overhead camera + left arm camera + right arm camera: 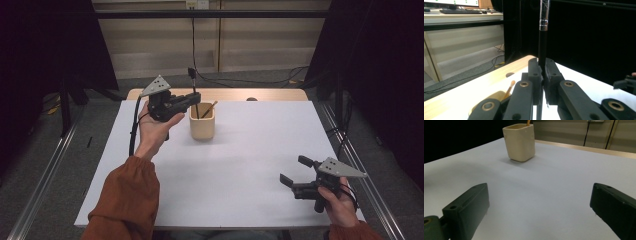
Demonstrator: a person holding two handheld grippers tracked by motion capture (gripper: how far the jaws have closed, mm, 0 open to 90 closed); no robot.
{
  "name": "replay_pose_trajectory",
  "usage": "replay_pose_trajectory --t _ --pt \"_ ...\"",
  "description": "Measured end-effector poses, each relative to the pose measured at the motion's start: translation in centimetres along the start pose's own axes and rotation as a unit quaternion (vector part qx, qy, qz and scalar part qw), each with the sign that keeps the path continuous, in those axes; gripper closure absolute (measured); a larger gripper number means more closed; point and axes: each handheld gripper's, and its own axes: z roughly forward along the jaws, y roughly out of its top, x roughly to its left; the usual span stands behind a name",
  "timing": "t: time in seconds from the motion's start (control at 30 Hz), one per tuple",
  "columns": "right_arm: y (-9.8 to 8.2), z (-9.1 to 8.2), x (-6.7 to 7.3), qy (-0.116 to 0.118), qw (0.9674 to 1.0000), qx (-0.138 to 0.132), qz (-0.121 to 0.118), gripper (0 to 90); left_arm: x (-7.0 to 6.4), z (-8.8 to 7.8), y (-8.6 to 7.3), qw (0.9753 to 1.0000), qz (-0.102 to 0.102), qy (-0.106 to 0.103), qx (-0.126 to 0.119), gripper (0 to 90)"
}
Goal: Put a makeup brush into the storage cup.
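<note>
White desk [240, 165]: your left claw [196, 98] is clamped on a black brush [193, 90] standing in the far cup [202, 127]; your right claw [291, 171] gapes empty, near right.

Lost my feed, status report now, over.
Left gripper shut on black brush, upright above cream cup. Right gripper open, idle near table edge. Wooden stick already in cup.

The left gripper [543, 82] is matt black plastic with brass-coloured rivets, and it pinches a brush [542, 50] – glossy black handle, shiny metal ferrule. The cup [519, 142] near the far edge of the table looks like matt cream ceramic, slightly uneven. The table [250, 165] has a smooth matt white top – its far edge shows pale wood.
</note>
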Motion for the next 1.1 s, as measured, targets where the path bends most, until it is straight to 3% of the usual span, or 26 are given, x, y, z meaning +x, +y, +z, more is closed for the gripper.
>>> replay_pose_trajectory --t 0.1,0.33,0.53,0.83,1.1 --pt "0.0 0.0 0.0 0.001 1.0000 0.001 0.001 1.6 0.3 0.9 0.2 1.0000 0.006 0.004 0.006 85.7" --pt "0.0 0.0 0.0 0.004 1.0000 -0.001 0.003 0.5 1.6 2.3 0.3 0.9997 -0.018 0.019 0.001 85.7" --pt "-0.1 0.1 0.1 0.007 1.0000 0.000 0.003 0.5 1.6 3.2 0.3 0.9996 0.001 0.026 0.014 85.7" --pt "-0.2 0.1 0.2 0.015 0.9999 0.005 0.002 0.7 2.9 3.9 -0.7 0.9991 -0.003 0.040 0.016 85.7" --pt "-0.2 0.1 0.2 0.016 0.9999 0.001 0.005 0.7 3.2 4.5 -1.2 0.9991 -0.001 0.039 0.019 85.7"
